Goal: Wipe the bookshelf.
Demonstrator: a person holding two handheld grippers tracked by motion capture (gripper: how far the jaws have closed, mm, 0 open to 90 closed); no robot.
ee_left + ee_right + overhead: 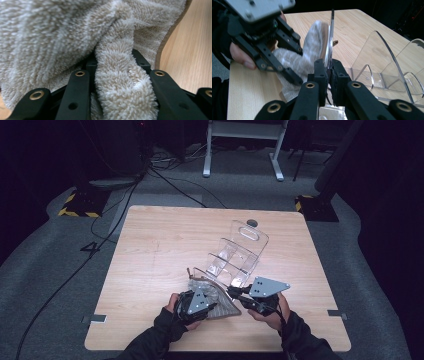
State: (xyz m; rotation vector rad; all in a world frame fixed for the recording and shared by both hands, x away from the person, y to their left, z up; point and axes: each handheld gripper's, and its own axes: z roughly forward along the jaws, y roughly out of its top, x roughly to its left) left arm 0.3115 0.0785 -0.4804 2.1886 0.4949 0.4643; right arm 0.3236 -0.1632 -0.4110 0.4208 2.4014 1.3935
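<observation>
Left gripper (196,304) fingers pinch beige towel (120,82); right gripper (329,75) fingers clamp clear acrylic rack (235,257) wall. Wipe w/ steady pressure, rack braced on counter (150,245).

Rack (239,255) lay on desk (150,250), right of middle, its tall end toward far edge. Towel (222,306) lay on desk at rack's near end, touching it. Left gripper (196,304) sat on towel, fold of towel (120,82) between its jaws. Right gripper (235,292) sat right of towel, jaws pinching rack's near wall (329,53). Towel (312,53) lay just left of that wall.
</observation>
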